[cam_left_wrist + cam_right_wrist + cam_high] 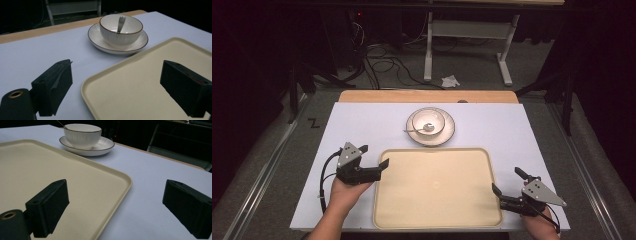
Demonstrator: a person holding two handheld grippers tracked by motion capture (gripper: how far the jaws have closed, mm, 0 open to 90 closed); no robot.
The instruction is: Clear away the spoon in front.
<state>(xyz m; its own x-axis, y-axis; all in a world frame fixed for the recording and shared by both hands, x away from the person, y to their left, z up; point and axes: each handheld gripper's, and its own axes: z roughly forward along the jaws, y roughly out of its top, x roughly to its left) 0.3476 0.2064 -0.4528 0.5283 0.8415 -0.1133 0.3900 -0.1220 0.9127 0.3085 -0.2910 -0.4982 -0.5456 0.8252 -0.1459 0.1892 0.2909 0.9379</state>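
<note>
A cream tray (437,217) lies empty at the table's near middle, also seen as the tray (155,65) and the tray (30,167) in the gripper views. Behind it a white bowl (428,120) with a brown rim sits on a white plate (449,131), and a metal spoon (417,129) rests in the bowl. The bowl (121,31) and the spoon (120,23) are ahead of my left gripper. My left gripper (373,156) is open at the tray's left edge, holding nothing. My right gripper (508,181) is open at the tray's right edge, near the front corner.
The table has a pale blue mat (357,120) and a wooden strip (427,96) along its far edge. Beyond it on the dark floor are cables (382,65), a white table frame (467,35) and a crumpled paper (450,80).
</note>
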